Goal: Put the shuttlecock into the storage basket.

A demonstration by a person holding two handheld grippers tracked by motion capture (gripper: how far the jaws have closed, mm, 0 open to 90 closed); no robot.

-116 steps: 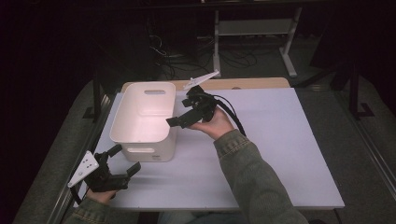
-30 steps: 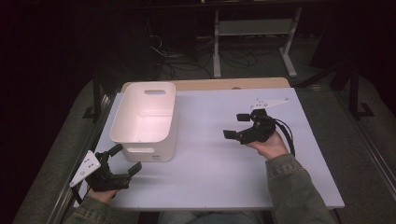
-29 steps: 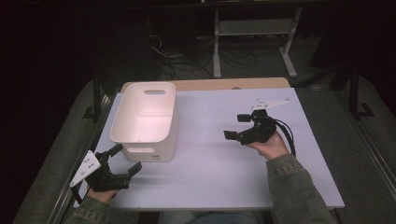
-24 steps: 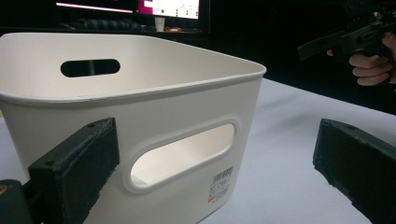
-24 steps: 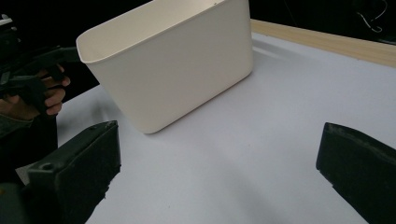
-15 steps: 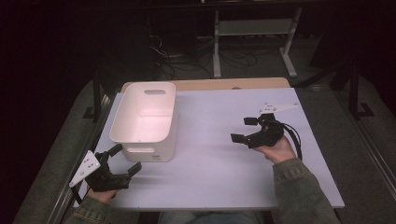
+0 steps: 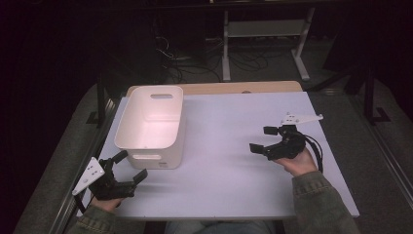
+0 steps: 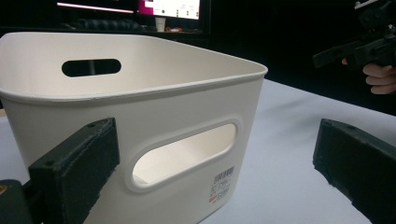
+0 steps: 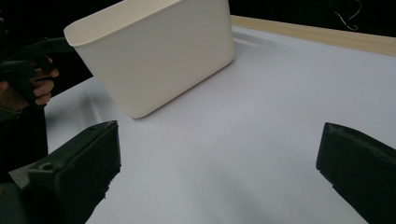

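The left gripper (image 7: 127, 168) is sitting wide open and empty, pointing at the bin (image 7: 151, 124) just at its 1 o'clock. The right gripper (image 7: 263, 139), also gaping and empty, is waiting well apart at 3 o'clock. The bin looks light, stiff, smooth plastic; its handle slot (image 8: 182, 154) or rim is offering the surest hold.

The left tongs (image 8: 219, 182) stand wide apart just before the white bin (image 8: 140, 112), facing its handle slot (image 8: 184, 154), on the desk (image 8: 289, 149).
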